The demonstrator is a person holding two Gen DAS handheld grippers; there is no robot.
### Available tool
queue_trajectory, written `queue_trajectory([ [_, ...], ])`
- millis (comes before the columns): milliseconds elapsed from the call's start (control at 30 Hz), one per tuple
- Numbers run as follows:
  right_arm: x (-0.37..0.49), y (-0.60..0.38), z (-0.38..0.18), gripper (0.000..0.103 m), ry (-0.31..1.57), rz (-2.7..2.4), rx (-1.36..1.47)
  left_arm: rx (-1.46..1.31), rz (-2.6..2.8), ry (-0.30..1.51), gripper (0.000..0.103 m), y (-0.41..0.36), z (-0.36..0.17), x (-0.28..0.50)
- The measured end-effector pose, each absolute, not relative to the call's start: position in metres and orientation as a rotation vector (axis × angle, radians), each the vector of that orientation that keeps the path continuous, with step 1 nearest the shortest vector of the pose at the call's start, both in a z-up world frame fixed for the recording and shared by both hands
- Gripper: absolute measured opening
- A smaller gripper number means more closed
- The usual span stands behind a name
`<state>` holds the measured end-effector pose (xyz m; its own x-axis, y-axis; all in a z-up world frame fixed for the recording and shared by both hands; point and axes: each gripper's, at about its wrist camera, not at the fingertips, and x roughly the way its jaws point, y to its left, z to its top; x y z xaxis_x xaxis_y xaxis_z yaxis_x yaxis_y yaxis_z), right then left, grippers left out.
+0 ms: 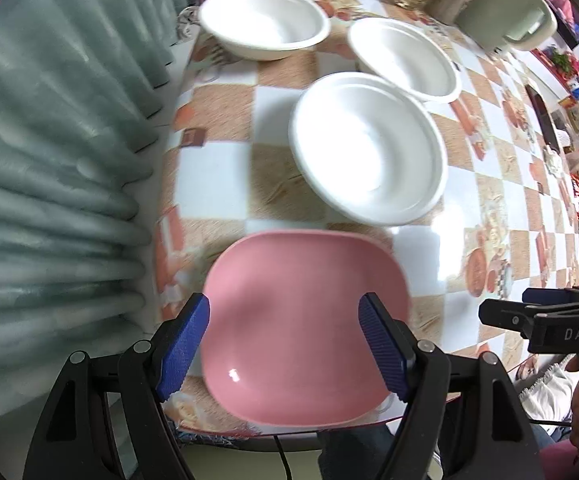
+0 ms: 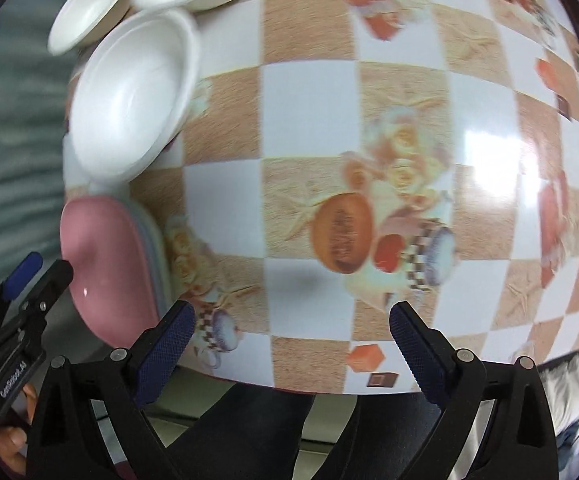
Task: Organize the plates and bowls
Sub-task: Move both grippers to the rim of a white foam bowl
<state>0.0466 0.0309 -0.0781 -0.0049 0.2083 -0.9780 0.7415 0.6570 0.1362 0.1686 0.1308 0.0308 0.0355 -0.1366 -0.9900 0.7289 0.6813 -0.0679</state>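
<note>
I see a pink plate [image 1: 305,332], squarish with rounded corners and glossy, lying flat at the near edge of the table; from the right wrist view it seems to top a thin stack. Just beyond it sits a white bowl [image 1: 369,148], upright and empty. Two more white bowls, one far left [image 1: 263,20] and one far right [image 1: 405,58], stand behind it.

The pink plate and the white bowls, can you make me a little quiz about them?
1. How many white bowls sit on the table in the left wrist view?
2. True or false: the pink plate lies nearer the table's front edge than the nearest bowl.
3. The jaws of the left gripper are: A) shut on the plate, B) open either side of it.

Key: 1) three; 2) true; 3) B.
</note>
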Motion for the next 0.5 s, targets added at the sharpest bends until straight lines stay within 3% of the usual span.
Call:
queue_trajectory([
  [267, 0.009, 0.022, -0.057, 0.098, 1.557, -0.515, 0.819, 0.557, -0.717, 1.390, 0.080, 0.107, 0.027, 0.172],
  [500, 0.041, 0.001, -0.040, 0.098, 1.544, -0.502, 0.766, 0.473, -0.648, 1.390, 0.080, 0.102, 0.039, 0.189],
])
